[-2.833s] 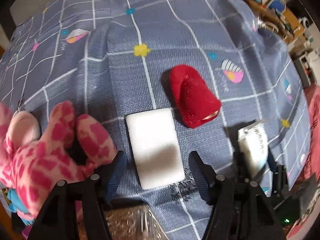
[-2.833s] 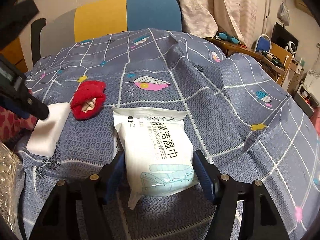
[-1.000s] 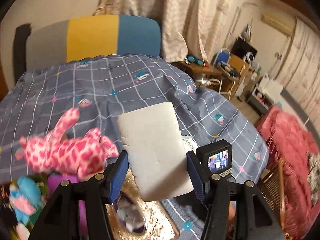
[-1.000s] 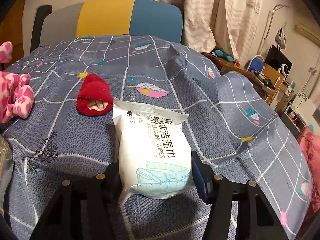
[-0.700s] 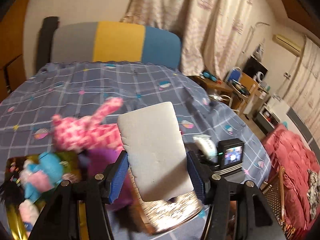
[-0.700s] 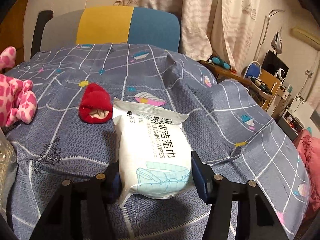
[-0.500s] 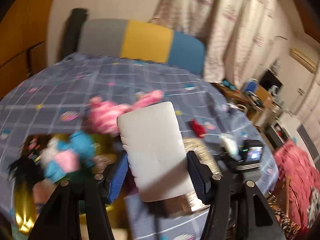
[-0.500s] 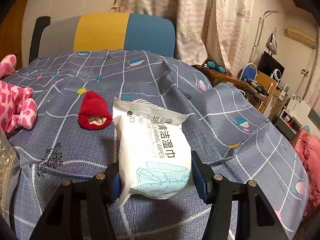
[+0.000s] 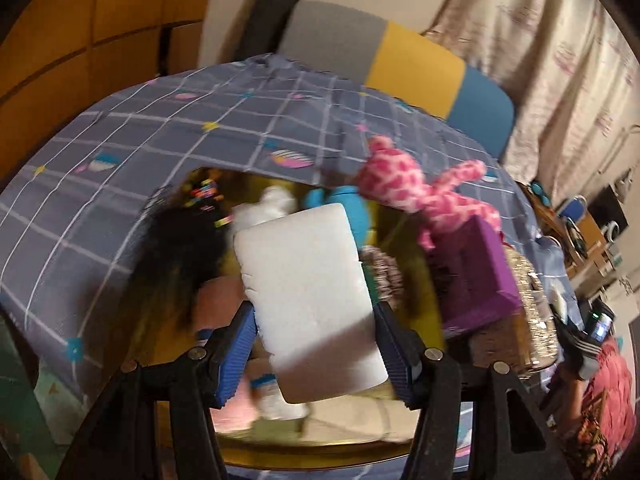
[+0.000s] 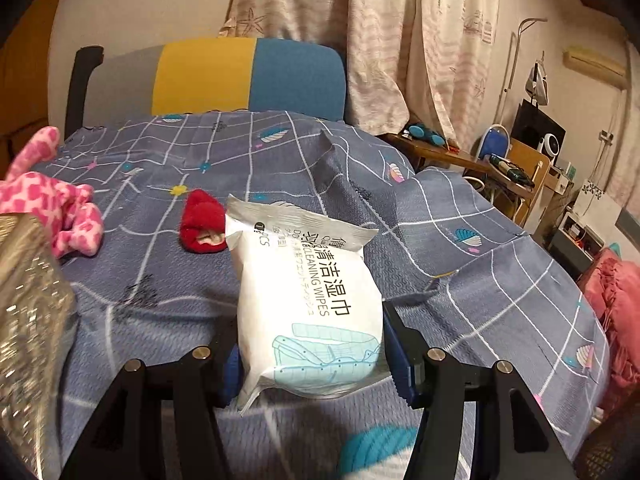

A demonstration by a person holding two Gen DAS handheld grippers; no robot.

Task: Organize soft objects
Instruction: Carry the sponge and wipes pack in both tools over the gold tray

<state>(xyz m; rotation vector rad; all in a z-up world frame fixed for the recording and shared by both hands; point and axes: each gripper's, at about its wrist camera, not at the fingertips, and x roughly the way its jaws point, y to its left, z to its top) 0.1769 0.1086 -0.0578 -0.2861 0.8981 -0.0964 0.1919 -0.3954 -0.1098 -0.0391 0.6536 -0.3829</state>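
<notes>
My left tool (image 9: 314, 350) is clamped on the white sponge block (image 9: 310, 300), which I hold above the gold bin (image 9: 320, 446) of soft toys; the pink spotted plush (image 9: 420, 188) lies on the bin's far rim beside a purple box (image 9: 476, 276). My right tool (image 10: 314, 364) grips the wipes pack (image 10: 306, 304) over the grey-blue cloth on the worktop (image 10: 480, 248), with the red plush piece (image 10: 202, 222) just behind it.

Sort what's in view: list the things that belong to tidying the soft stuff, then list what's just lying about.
Part of the job:
white sponge in the left gripper
wipes pack in the right gripper
pink plush toy
red sock
gold bin

Just lying about:
chair
curtains
side desk
</notes>
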